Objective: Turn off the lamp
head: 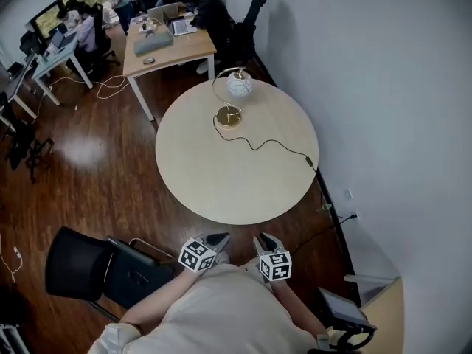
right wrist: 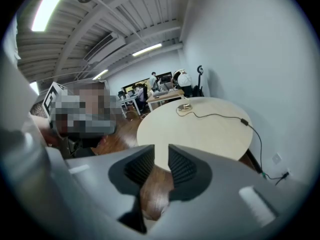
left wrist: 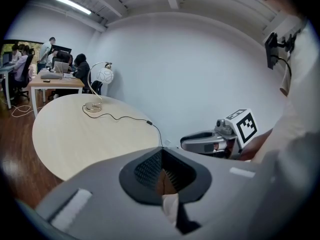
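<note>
The lamp [head: 240,85] has a white globe shade on a curved gold arm and a round gold base [head: 228,116]; it stands at the far side of the round light-wood table [head: 221,183]. Its black cord runs right to an inline switch [head: 310,161] near the table's right edge, then drops toward the wall. Both grippers hang in front of the person's body, short of the table's near edge and far from the lamp. My left gripper [head: 219,239] [left wrist: 161,151] is shut with nothing in it. My right gripper [head: 264,240] [right wrist: 161,151] shows a narrow gap with nothing between its pads.
A black chair [head: 81,264] stands at the lower left. A wall socket [head: 346,195] sits low on the white wall to the right. A wooden desk [head: 166,46] with laptops and seated people lies beyond the table. A second tabletop holding a tablet [head: 341,308] is at the lower right.
</note>
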Tool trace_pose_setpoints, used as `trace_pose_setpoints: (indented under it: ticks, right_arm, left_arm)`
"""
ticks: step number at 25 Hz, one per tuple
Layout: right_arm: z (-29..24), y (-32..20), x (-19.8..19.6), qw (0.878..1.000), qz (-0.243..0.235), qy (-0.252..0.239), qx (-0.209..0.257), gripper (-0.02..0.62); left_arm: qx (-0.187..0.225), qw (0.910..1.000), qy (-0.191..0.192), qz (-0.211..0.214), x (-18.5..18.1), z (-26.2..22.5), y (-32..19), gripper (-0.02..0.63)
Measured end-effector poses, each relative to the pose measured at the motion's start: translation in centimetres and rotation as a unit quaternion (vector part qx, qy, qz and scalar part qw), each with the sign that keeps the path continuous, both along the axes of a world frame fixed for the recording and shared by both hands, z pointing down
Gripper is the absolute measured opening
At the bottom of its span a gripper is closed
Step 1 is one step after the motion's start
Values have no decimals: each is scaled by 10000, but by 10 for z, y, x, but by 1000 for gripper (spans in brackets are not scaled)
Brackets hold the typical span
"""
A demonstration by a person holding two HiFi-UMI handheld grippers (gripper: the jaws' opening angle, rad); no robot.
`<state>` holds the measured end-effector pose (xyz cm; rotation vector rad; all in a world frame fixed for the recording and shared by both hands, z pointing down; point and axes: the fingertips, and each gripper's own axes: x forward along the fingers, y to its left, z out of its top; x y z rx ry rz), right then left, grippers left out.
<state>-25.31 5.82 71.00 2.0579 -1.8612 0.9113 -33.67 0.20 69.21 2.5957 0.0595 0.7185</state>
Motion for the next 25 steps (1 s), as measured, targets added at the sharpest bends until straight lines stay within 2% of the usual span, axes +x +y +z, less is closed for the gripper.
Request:
trace_pose_setpoints:
  ticks: [2,6,14,18,25]
  right_arm:
    - [-3,-3,-8,9998,-138,109,35,55]
    - [-9,-11,-18,9989,-306,298,168,52]
    - [-8,-7,-9,9989,-139,429,123,38]
    - [-7,-4,-13,9988,-145,461,103,15]
    - [-2,0,-13,9990,-84,444,38,15]
  left_arm:
    - [7,10000,9,-16,-3,2,-1,-18]
    - [14,10000,57,-72,-6,2,-6,-18]
    - [-18,9999,103,-107,-8,0,-12,-18]
    - [-59,9999,95,-23,-10,4,-7,-18]
    - [-112,9998,118,81,-7,4,-5,-18]
